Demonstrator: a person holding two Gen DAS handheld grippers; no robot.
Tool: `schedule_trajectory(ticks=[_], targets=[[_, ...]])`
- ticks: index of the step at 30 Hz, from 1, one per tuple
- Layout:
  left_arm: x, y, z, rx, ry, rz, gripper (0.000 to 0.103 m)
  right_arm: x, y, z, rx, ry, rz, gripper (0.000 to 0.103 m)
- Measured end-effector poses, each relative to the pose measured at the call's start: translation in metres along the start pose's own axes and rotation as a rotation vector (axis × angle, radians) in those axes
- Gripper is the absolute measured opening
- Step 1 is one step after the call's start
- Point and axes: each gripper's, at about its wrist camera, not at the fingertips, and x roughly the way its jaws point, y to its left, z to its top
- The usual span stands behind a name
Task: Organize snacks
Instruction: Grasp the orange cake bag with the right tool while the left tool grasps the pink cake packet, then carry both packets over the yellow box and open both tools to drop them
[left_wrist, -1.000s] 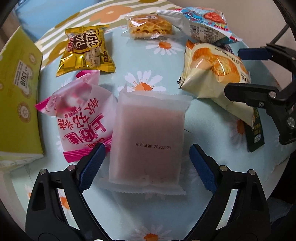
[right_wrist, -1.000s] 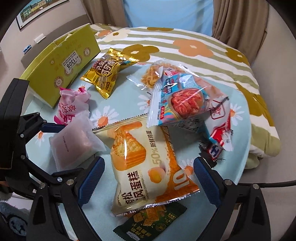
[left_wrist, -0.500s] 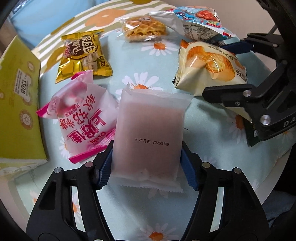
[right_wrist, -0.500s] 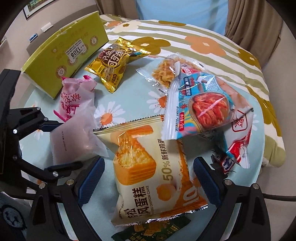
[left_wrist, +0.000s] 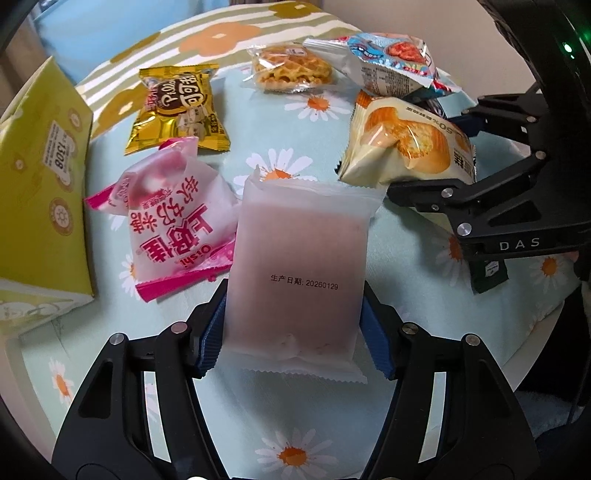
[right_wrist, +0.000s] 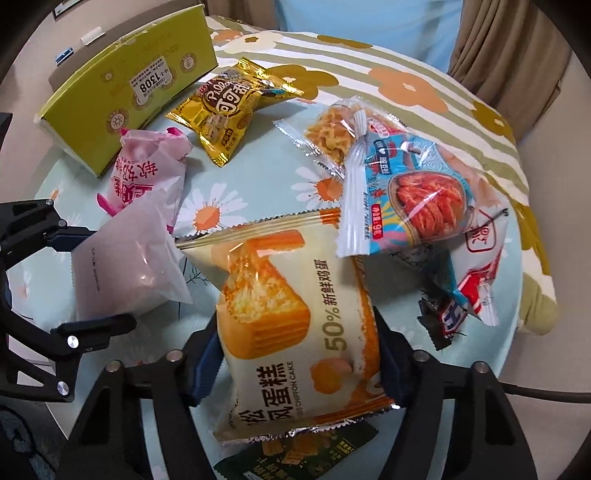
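Two grippers, one snack each, on a daisy-print table.

The left gripper (left_wrist: 295, 332) has its blue pads clamped on both sides of the frosted pink pack (left_wrist: 301, 266), near its lower end. The right gripper (right_wrist: 295, 363) is closing around the chiffon cake bag (right_wrist: 291, 321), which sits between its pads and already looks squeezed. The count: one gold bag (left_wrist: 177, 107), one pink-and-white bag (left_wrist: 173, 218), one waffle (left_wrist: 291, 70), one blue bag (right_wrist: 417, 195), one dark green pack (right_wrist: 306, 454) under the cake, one red-and-white pack (right_wrist: 476, 280), one small dark wrapper (right_wrist: 443, 321). One yellow-green box (right_wrist: 122, 85) sits at the table's far left edge.
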Motion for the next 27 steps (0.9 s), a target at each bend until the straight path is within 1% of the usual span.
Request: schedule_trajectory(ticks=[5,12,16,21,24,27], targets=[[-0.016,0.004,-0.009,-0.055,-0.018,-0.013,0.061,-0.011,0.006,-0.005,0.014,-0.008,0.007,0.064],[-0.044,0.013,-0.025,-0.107,-0.062,0.011,0.061,-0.031,0.023,-0.008,0.022,-0.041,0.034,0.064],[-0.072,0.018,-0.031,-0.137,-0.116,0.034,0.061,-0.055,0.033,-0.004,0.02,-0.095,0.045,0.064],[-0.114,0.028,-0.03,-0.195,-0.216,0.059,0.061,-0.092,0.041,0.011,0.011,-0.18,0.05,0.064],[-0.142,0.04,-0.029,-0.242,-0.286,0.083,0.061,-0.114,0.047,0.026,-0.008,-0.24,0.04,0.064],[-0.16,0.059,-0.025,-0.282,-0.335,0.104,0.061,-0.132,0.058,0.042,-0.024,-0.282,0.041,0.064]])
